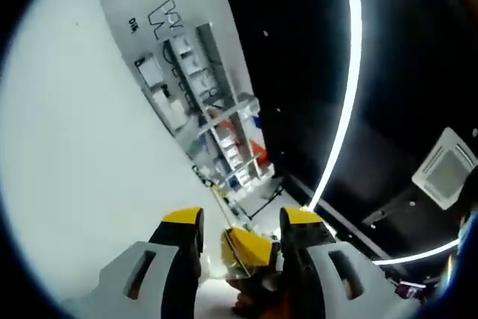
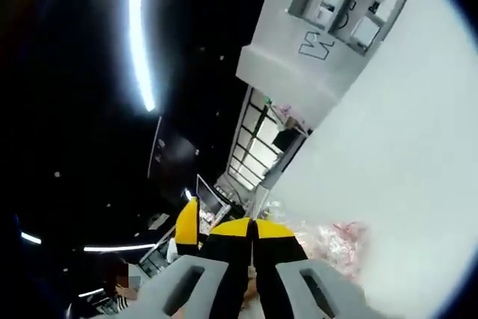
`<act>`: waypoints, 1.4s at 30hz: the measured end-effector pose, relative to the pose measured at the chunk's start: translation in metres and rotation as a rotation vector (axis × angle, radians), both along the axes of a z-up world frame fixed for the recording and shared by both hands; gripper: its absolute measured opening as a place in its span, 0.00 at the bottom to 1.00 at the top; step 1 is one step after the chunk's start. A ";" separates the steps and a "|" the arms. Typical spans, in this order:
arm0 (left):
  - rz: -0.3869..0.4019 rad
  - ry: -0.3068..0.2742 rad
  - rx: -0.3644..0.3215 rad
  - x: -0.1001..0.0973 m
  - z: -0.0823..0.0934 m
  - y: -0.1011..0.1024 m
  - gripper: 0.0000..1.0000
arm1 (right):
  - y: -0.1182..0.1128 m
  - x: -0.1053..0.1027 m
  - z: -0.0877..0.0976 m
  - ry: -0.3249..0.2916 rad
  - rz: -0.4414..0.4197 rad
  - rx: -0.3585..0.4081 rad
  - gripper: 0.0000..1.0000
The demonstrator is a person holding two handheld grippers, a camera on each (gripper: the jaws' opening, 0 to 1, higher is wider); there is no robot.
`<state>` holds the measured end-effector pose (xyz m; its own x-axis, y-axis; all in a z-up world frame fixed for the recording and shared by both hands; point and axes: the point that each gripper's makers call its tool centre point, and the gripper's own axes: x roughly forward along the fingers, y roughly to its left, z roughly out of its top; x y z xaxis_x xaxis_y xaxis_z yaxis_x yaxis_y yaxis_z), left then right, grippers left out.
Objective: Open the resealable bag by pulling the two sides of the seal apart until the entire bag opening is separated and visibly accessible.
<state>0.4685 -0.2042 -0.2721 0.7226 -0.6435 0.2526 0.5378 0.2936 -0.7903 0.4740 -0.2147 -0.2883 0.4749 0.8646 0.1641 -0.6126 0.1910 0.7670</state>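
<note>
In the right gripper view, my right gripper (image 2: 254,228) has its yellow-tipped jaws pressed together on the top edge of the clear resealable bag (image 2: 328,243). The bag holds pinkish contents and hangs just beyond the tips. A yellow fingertip (image 2: 187,229) of the left gripper shows just to the left of them. In the left gripper view, my left gripper (image 1: 243,220) is open with its jaws wide apart. Between them runs a thin clear strip of the bag's edge (image 1: 224,218). The right gripper's yellow tip (image 1: 250,248) is also there, with something orange-red (image 1: 254,304) below it.
Both views tilt up toward a white wall (image 1: 82,147), a black ceiling with curved light strips (image 1: 347,95) and a ceiling vent (image 1: 447,169). Shelving racks (image 1: 224,132) stand far off. A white block with lettering (image 2: 321,42) hangs overhead.
</note>
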 end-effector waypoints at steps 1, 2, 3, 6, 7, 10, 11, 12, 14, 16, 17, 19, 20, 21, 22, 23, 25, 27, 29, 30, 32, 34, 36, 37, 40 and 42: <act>0.006 0.001 -0.001 0.000 -0.001 0.000 0.37 | 0.001 0.000 0.000 -0.002 0.002 -0.004 0.00; 0.010 0.006 -0.007 0.001 -0.001 0.000 0.36 | 0.001 -0.001 0.000 -0.004 0.001 -0.007 0.00; 0.011 0.011 -0.009 0.001 -0.002 -0.001 0.36 | 0.001 -0.001 0.000 -0.006 0.000 -0.010 0.00; 0.019 0.023 -0.001 0.001 -0.006 -0.004 0.34 | 0.002 -0.001 -0.001 -0.016 -0.005 -0.021 0.00; 0.021 0.026 0.001 0.001 -0.007 -0.005 0.33 | 0.002 -0.001 -0.001 -0.020 -0.011 -0.022 0.00; 0.054 0.035 -0.026 0.002 -0.006 0.000 0.31 | 0.002 0.001 -0.001 -0.034 -0.012 -0.041 0.00; 0.064 0.037 -0.029 0.004 -0.005 0.002 0.30 | 0.002 0.001 -0.001 -0.043 -0.018 -0.048 0.00; 0.073 0.039 -0.026 0.005 -0.006 0.003 0.30 | 0.003 0.002 -0.001 -0.048 -0.021 -0.057 0.00; 0.091 0.033 -0.008 0.005 -0.006 0.004 0.28 | 0.004 0.002 -0.002 -0.058 -0.022 -0.068 0.00; 0.120 0.027 0.016 0.009 -0.008 0.008 0.26 | 0.003 0.002 -0.002 -0.067 -0.031 -0.074 0.00; 0.136 0.027 0.021 0.009 -0.008 0.010 0.25 | 0.003 0.002 -0.002 -0.070 -0.035 -0.074 0.00; 0.147 0.025 0.021 0.008 -0.008 0.010 0.25 | 0.002 0.002 0.000 -0.079 -0.041 -0.079 0.00; 0.151 0.024 0.027 0.007 -0.008 0.010 0.25 | 0.003 0.002 -0.001 -0.087 -0.041 -0.085 0.00; 0.151 0.022 0.037 0.007 -0.009 0.008 0.24 | 0.003 0.002 -0.001 -0.092 -0.043 -0.093 0.00; 0.155 0.014 0.062 0.006 -0.010 0.007 0.24 | 0.003 0.002 -0.001 -0.099 -0.047 -0.099 0.00; 0.167 0.012 0.077 0.009 -0.010 0.012 0.24 | 0.004 0.002 -0.001 -0.107 -0.047 -0.106 0.00; 0.200 -0.011 0.130 0.008 -0.013 0.014 0.23 | 0.006 0.000 -0.002 -0.115 -0.050 -0.117 0.00; 0.232 -0.033 0.181 0.010 -0.015 0.018 0.23 | 0.006 -0.001 -0.002 -0.122 -0.047 -0.123 0.00; 0.256 -0.053 0.216 0.012 -0.014 0.021 0.23 | 0.007 -0.003 -0.003 -0.128 -0.046 -0.130 0.00; 0.265 -0.062 0.235 0.013 -0.014 0.022 0.22 | 0.007 -0.002 -0.003 -0.129 -0.046 -0.129 0.00; 0.281 -0.066 0.251 0.014 -0.014 0.023 0.22 | 0.006 -0.002 -0.003 -0.126 -0.046 -0.128 0.00; 0.280 -0.064 0.259 0.015 -0.016 0.023 0.22 | 0.007 -0.003 -0.003 -0.123 -0.044 -0.124 0.00; 0.269 -0.059 0.256 0.014 -0.017 0.020 0.22 | 0.008 -0.004 -0.004 -0.126 -0.041 -0.131 0.00; 0.267 -0.059 0.256 0.014 -0.017 0.019 0.22 | 0.008 -0.004 -0.005 -0.127 -0.041 -0.136 0.00; 0.261 -0.050 0.263 0.017 -0.019 0.020 0.22 | 0.008 -0.005 -0.005 -0.132 -0.041 -0.140 0.00; 0.253 -0.046 0.264 0.011 -0.020 0.016 0.22 | 0.008 -0.008 -0.005 -0.135 -0.039 -0.140 0.00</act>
